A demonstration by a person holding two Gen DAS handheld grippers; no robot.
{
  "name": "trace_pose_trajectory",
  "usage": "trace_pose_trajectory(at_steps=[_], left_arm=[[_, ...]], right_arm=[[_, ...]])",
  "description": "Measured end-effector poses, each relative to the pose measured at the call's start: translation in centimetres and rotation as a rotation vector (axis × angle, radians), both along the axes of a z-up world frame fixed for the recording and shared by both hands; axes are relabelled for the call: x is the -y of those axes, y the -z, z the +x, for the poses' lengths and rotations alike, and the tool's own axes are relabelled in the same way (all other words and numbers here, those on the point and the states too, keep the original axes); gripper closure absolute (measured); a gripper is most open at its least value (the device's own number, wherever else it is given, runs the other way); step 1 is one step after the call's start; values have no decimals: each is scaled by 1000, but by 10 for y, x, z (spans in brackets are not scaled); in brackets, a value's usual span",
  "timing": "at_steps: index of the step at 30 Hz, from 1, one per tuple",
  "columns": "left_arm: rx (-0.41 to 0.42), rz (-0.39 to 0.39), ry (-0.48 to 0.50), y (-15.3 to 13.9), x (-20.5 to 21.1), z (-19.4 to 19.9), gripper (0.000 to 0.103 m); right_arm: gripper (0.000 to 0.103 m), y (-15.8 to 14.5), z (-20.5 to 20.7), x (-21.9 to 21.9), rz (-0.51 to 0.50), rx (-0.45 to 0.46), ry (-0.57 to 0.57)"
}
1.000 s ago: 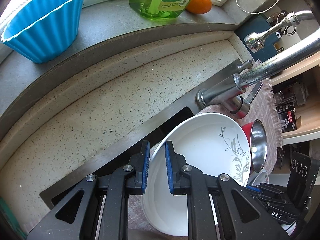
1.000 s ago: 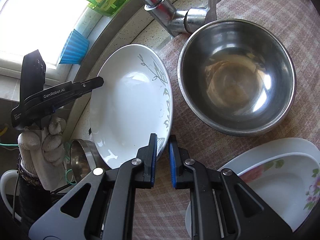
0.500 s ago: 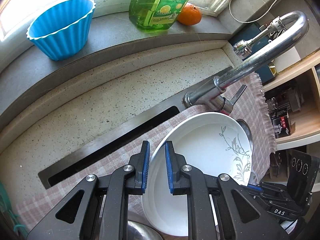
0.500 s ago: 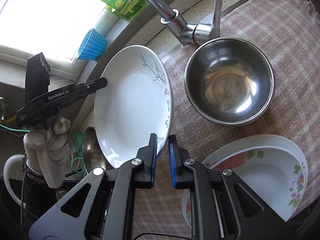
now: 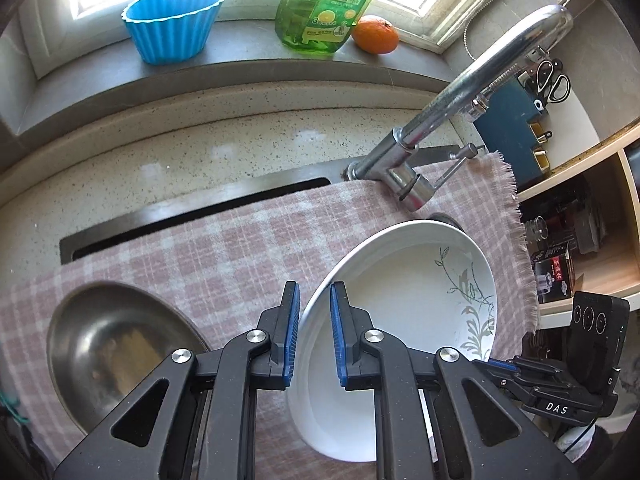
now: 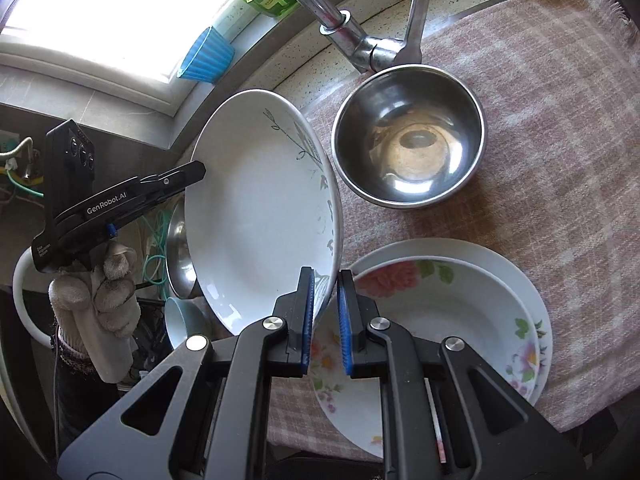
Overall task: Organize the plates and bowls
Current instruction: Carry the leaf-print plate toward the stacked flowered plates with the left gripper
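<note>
A white plate with a grey leaf pattern (image 5: 404, 304) (image 6: 260, 216) hangs tilted in the air, held from both sides. My left gripper (image 5: 314, 330) is shut on one edge of its rim; it also shows in the right wrist view (image 6: 192, 172). My right gripper (image 6: 324, 316) is shut on the opposite edge. A steel bowl (image 6: 408, 136) (image 5: 116, 348) sits on the pink checked cloth (image 6: 540, 120). Two stacked floral plates (image 6: 448, 312) lie on the cloth below the held plate.
A chrome faucet (image 5: 472, 100) (image 6: 340, 24) arches over the cloth. On the sill stand a blue fluted cup (image 5: 172, 24), a green soap bottle (image 5: 324, 4) and an orange (image 5: 375, 35). Another steel bowl (image 6: 178, 256) and a pale blue bowl (image 6: 180, 320) sit lower left.
Both grippers have lifted the leaf plate up and back from the faucet. The steel bowl, cloth and floral plates now show more fully beneath it.
</note>
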State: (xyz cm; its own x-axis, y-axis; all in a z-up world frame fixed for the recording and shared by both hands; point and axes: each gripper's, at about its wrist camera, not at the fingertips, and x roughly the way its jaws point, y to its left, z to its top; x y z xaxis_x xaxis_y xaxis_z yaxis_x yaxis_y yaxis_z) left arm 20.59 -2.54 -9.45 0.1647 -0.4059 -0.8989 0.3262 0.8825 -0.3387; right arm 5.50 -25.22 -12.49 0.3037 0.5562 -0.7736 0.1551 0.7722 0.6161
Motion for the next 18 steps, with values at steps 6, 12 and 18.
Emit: trace_pose_trajectory(at_steps=[6,12,18], left_arm=[[-18,-27,-89,6,6,-45,90],[-41,-52,-182,20,10,-89,90],[-47,-64,-252,26,16,-130,90]], right_arm=[[91,4,-21,25,0,-20,-73],[91,7,-37,46,-26,-27,-144],[91,13,-45,58,-62,-35,-194]])
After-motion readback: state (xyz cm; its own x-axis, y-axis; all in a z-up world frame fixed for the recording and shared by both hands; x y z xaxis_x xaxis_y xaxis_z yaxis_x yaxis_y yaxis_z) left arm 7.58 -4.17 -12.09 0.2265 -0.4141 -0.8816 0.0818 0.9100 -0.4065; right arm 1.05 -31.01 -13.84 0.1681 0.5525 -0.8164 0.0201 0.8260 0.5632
